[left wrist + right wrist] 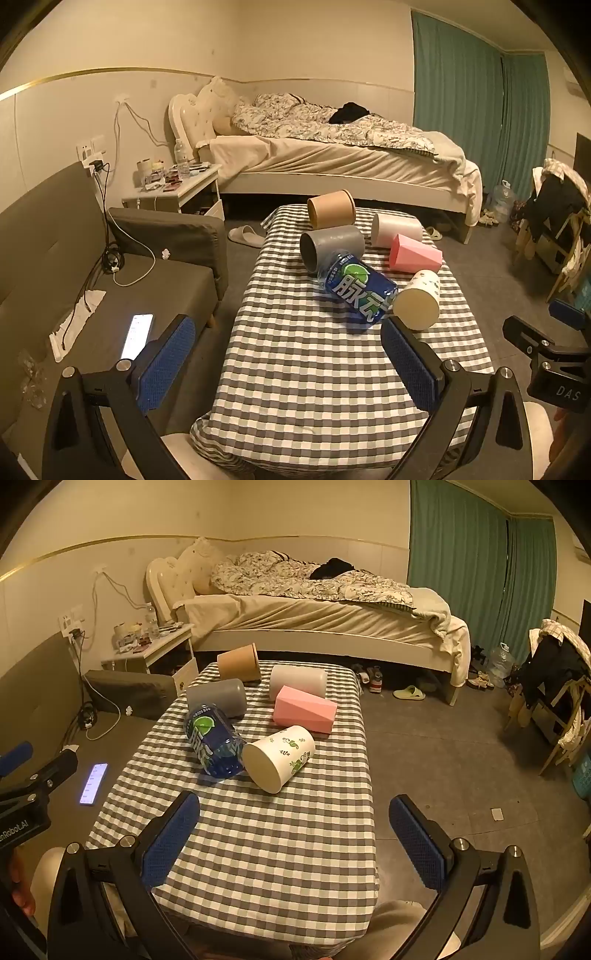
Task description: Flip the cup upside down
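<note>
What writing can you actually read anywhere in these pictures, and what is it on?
"脉动": blue bottle, lying on the checked table.
"DAS": right gripper body, cut off at the edge.
"nRobot.AI": left gripper body, start cut off.
Phone screen and the bottle's small print: too blurred to read.

"脉动" on blue bottle [357,290]; "DAS" on right gripper [561,373]

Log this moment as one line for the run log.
left gripper: open, empty | right gripper: open, empty | white leaf-print cup: on its side, touching blue bottle | flip: not started
</note>
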`<state>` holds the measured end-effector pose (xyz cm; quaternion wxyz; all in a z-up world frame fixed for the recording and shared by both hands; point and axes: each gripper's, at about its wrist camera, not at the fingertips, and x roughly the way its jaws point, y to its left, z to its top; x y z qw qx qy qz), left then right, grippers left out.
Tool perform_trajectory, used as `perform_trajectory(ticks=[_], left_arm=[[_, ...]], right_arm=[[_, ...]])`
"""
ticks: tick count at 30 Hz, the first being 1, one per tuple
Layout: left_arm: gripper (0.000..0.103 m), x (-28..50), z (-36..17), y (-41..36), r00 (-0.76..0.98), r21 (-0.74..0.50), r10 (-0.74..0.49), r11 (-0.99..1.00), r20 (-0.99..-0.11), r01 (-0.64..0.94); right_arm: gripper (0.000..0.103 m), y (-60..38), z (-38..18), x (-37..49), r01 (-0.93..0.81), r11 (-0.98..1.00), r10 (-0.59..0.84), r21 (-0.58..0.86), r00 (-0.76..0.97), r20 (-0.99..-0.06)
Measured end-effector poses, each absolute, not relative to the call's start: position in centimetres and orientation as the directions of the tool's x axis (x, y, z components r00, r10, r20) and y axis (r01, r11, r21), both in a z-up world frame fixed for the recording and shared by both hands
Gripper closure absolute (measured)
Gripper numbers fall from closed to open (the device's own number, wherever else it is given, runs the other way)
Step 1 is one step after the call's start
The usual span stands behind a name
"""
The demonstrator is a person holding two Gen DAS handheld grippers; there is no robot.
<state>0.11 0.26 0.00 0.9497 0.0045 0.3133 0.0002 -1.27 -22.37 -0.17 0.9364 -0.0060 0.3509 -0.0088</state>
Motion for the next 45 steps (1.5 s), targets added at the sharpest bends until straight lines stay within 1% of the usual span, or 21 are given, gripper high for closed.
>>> perform_trajectory(ticks=[45], left_arm=[[0.0, -0.02, 0.15, -0.14, 0.802, 0.008, -0.002, 1.0, -0.597, 0.008]], right_arm=[[0.0, -22.17, 0.25, -1.63, 0.005, 1.0, -0.011, -0.011, 0.756, -0.655]])
